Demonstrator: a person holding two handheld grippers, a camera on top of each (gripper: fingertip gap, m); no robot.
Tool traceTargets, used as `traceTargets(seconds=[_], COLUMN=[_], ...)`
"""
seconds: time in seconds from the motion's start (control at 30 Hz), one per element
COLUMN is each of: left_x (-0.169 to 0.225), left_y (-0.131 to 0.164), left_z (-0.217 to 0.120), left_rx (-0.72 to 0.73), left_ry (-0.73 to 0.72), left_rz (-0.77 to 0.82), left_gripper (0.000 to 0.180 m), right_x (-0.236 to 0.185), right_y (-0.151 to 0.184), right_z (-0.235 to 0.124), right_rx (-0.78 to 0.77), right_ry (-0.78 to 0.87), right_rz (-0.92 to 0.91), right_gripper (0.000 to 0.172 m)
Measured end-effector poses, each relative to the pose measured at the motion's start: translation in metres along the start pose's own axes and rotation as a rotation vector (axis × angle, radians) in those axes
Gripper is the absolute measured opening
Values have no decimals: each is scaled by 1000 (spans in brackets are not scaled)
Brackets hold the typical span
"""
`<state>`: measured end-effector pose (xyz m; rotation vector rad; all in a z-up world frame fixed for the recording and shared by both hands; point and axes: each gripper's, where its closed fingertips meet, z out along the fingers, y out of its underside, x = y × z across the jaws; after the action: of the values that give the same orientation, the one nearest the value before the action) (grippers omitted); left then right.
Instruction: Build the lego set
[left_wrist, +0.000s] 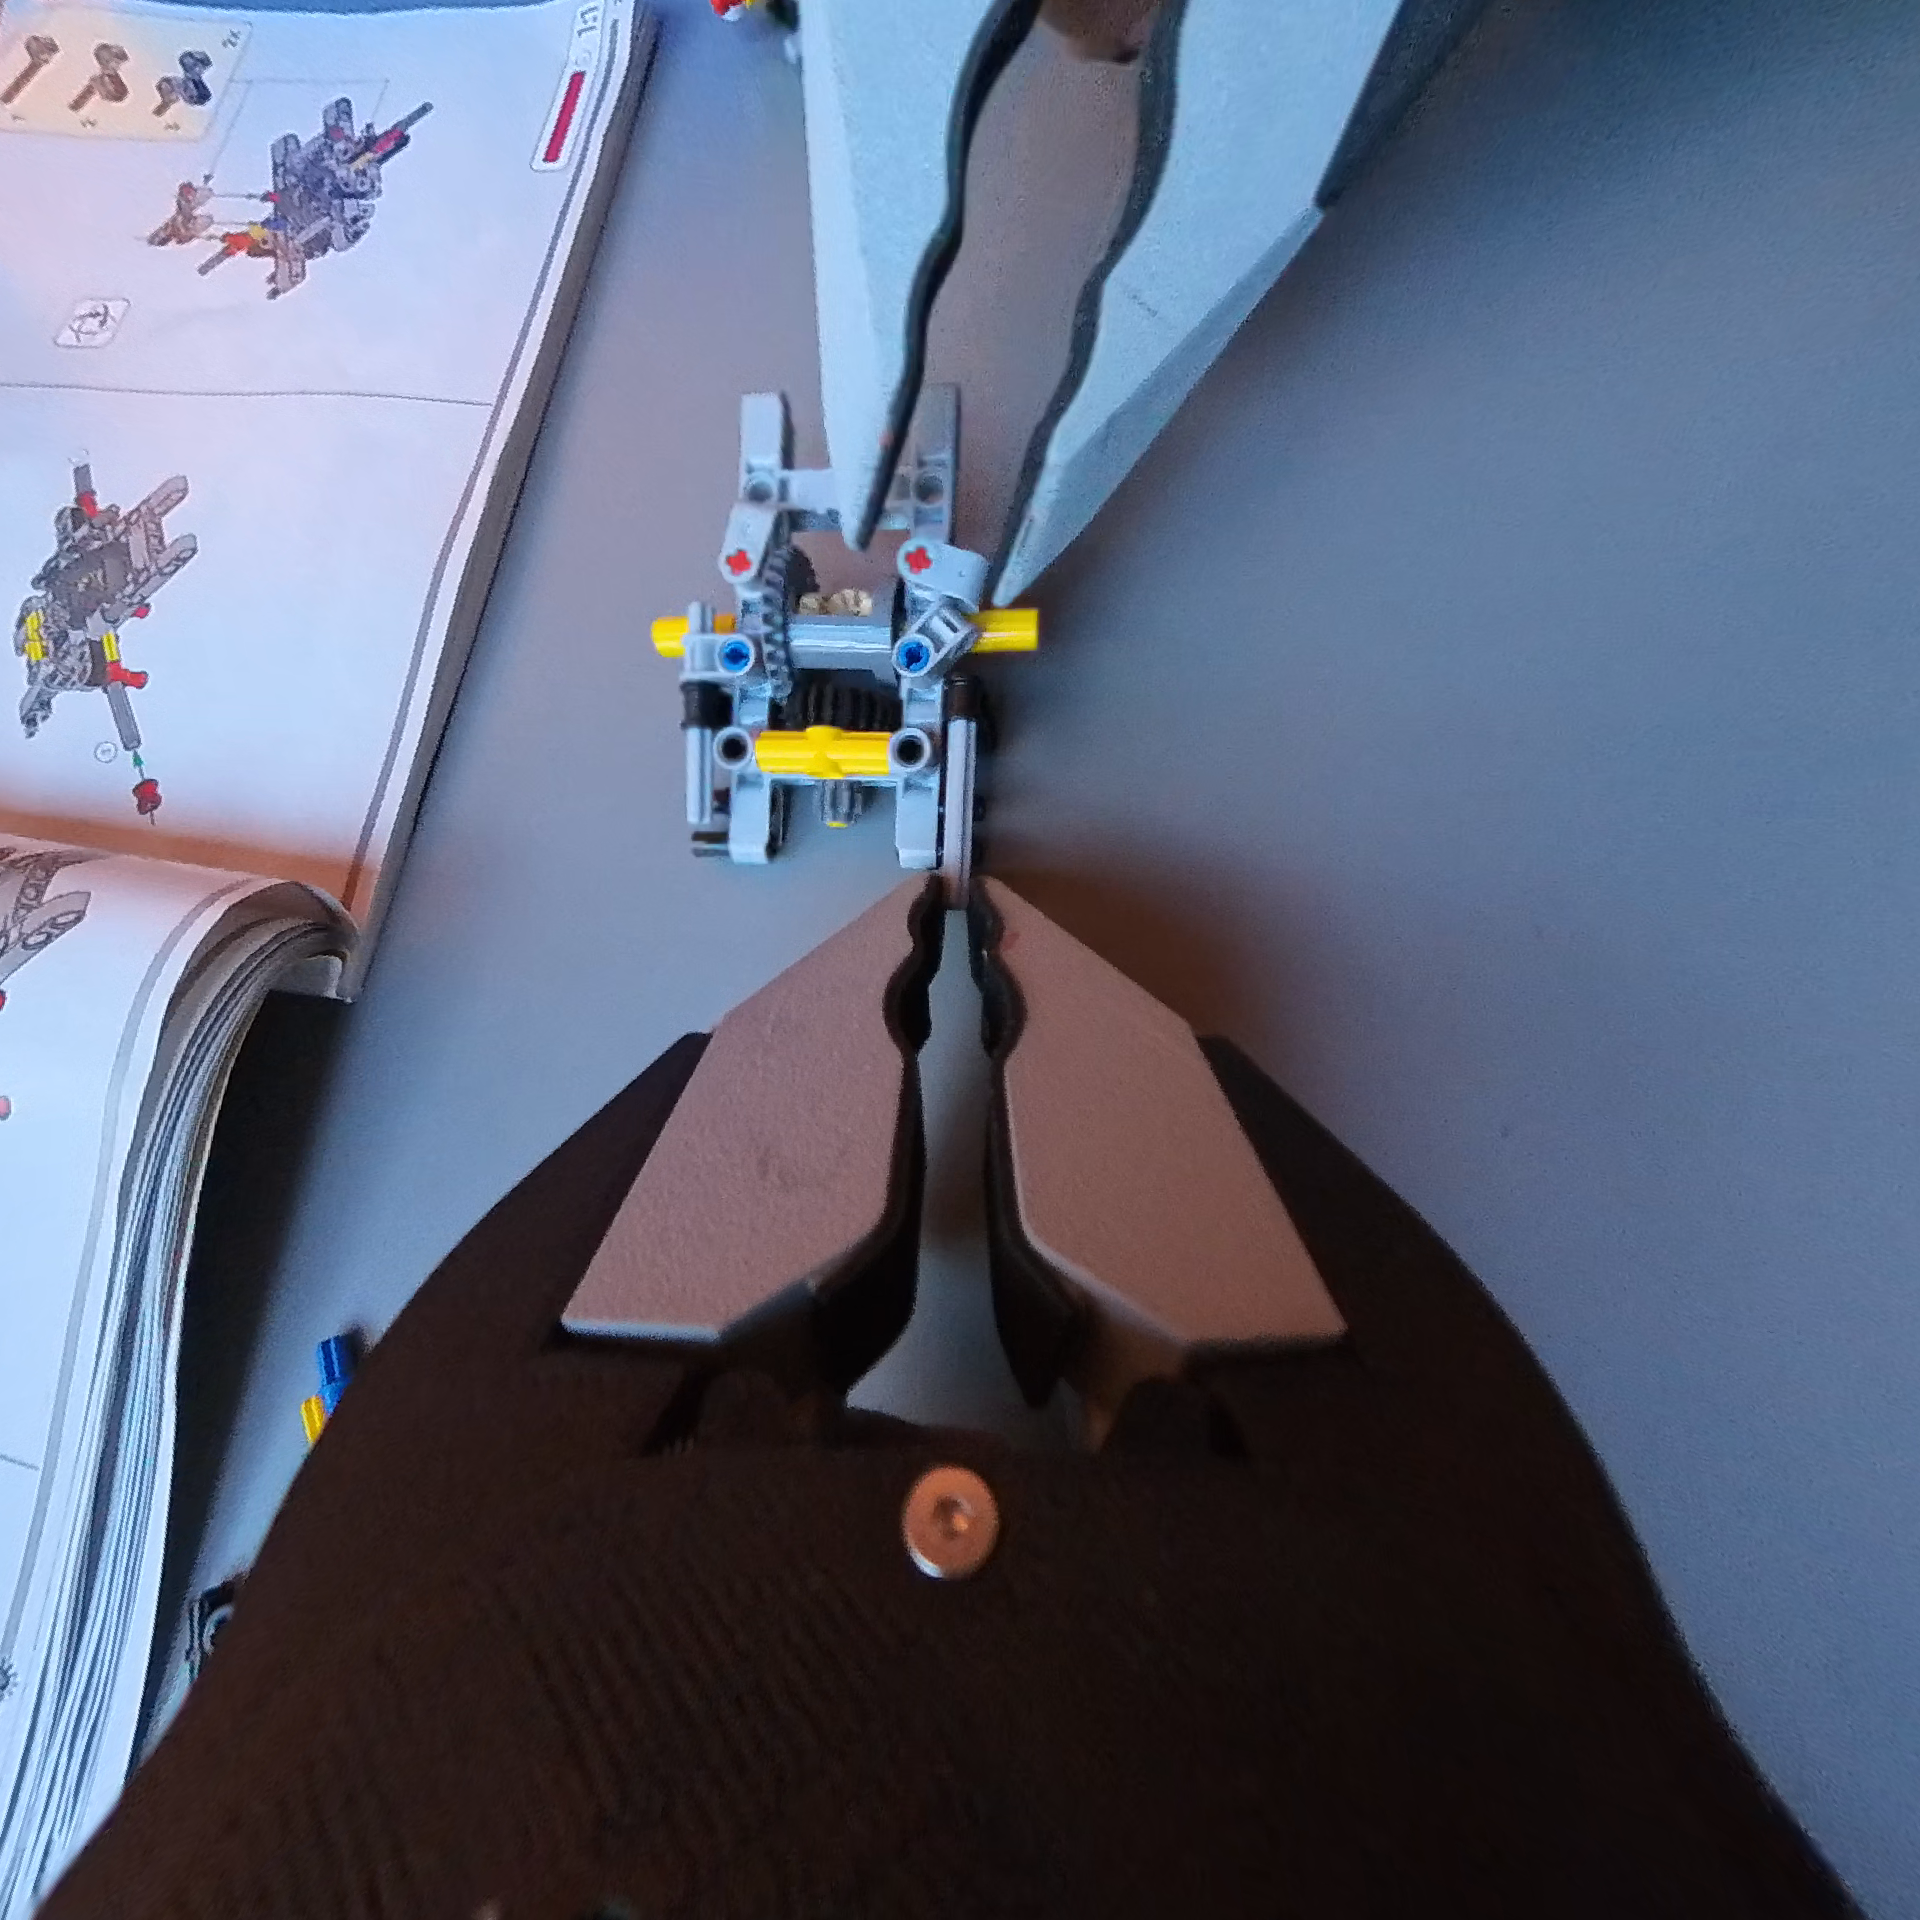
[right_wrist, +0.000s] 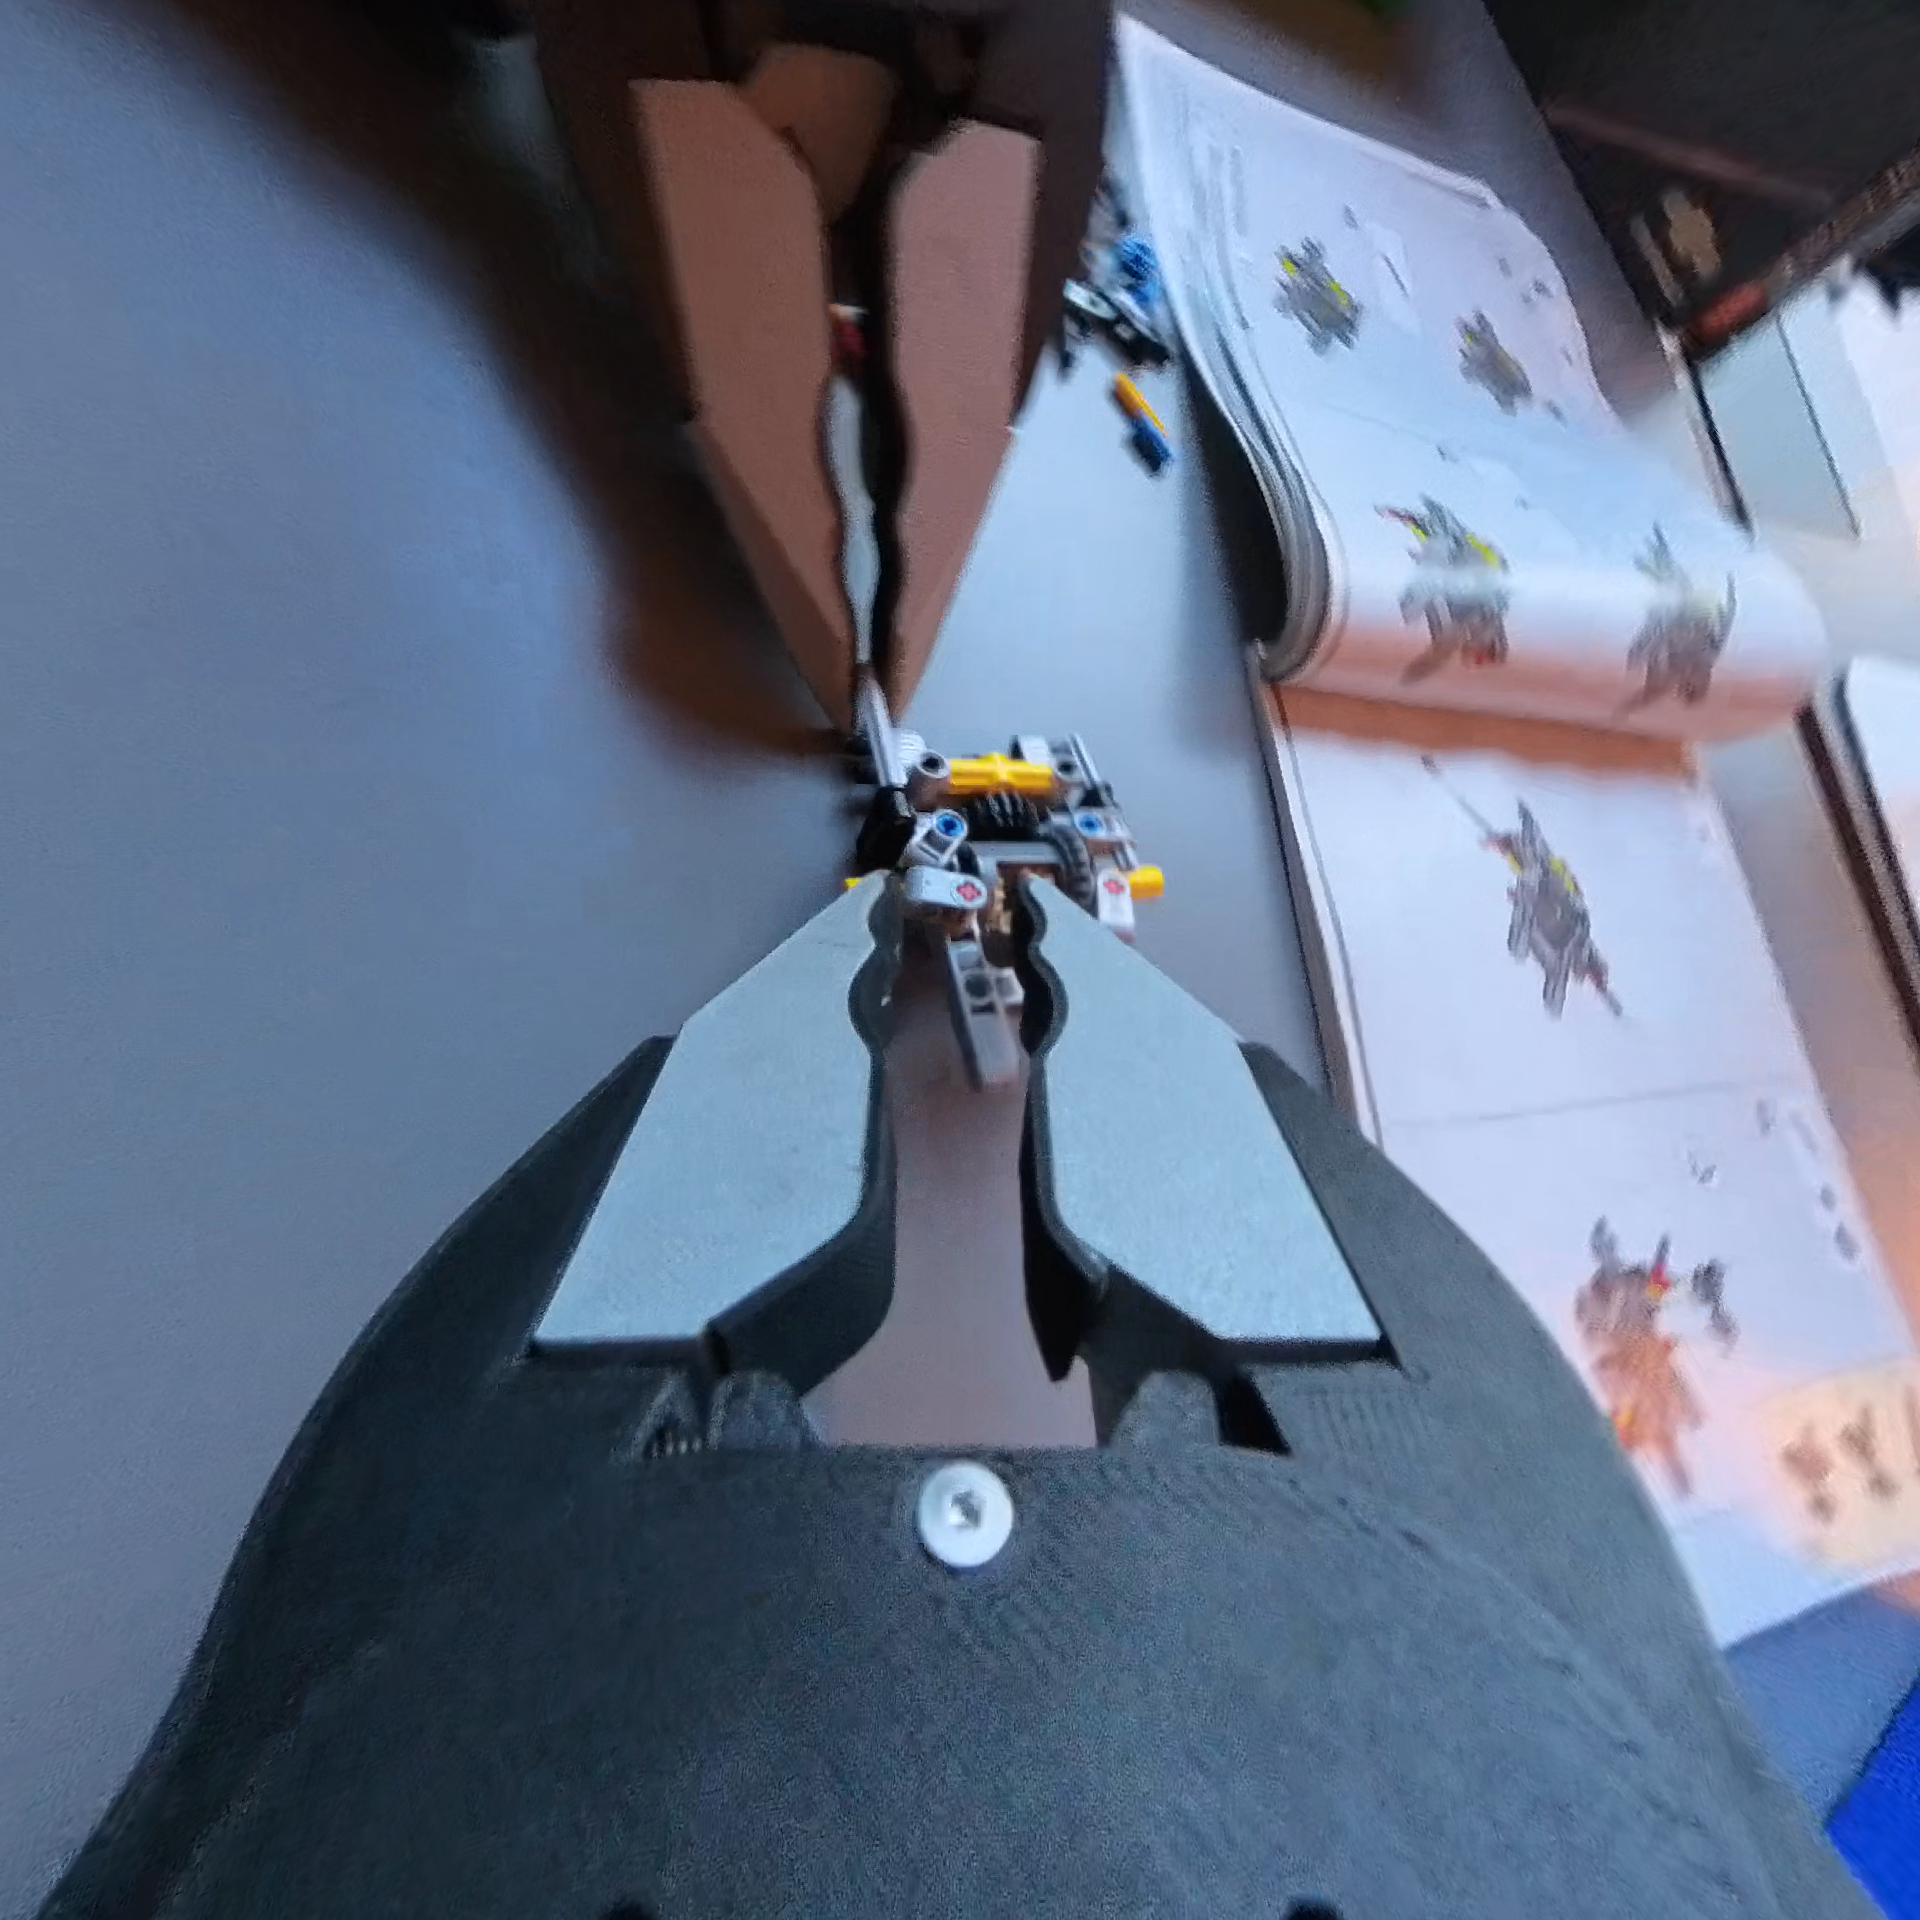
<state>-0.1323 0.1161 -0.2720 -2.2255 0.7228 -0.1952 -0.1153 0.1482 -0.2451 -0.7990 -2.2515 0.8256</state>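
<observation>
My left gripper (left_wrist: 954, 899) pinches the grey-and-yellow plastic brick assembly's (left_wrist: 831, 665) thin grey axle (left_wrist: 962, 790); my right gripper (right_wrist: 951, 899) straddles its far beam (right_wrist: 982, 1003), unclamped; best held level

An open instruction booklet (left_wrist: 260, 436) is lying on the grey table (left_wrist: 1455, 727), pages curling at the fold. Small blue and yellow loose pieces (right_wrist: 1141, 416) are lying beside it.

Counter (left_wrist: 1455, 727): smooth, matt grey. Toy model (left_wrist: 831, 707), between the two tools: hard plastic with a slight sheen, grey, yellow and black parts. Left tool (left_wrist: 954, 894): matt fingers (left_wrist: 831, 1091), black ribbed plastic body, bright metal screw (left_wrist: 951, 1522). Booklet (left_wrist: 260, 468), left of it: smooth printed paper, faintly glossy.
</observation>
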Motion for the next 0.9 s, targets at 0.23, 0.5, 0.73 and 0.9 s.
traceTargets(seconds=[0.23, 0.5, 0.73, 0.9], left_x=[1, 2, 4, 6], left_y=[-2, -2, -3, -3], left_z=[1, 2, 3, 3], left_rx=[-4, -4, -2, 0], left_ry=[-27, -33, -9, 11], left_rz=[-16, -11, -22, -27], left_gripper=[2, 2, 2, 1], right_x=[-5, -3, -5, -8], right_y=[6, 6, 8, 8], right_z=[-2, 1, -1, -3], right_rx=[29, 17, 26, 57], right_ry=[93, 112, 40, -91], right_rz=[209, 212, 167, 63], right_gripper=[17, 14, 12, 13])
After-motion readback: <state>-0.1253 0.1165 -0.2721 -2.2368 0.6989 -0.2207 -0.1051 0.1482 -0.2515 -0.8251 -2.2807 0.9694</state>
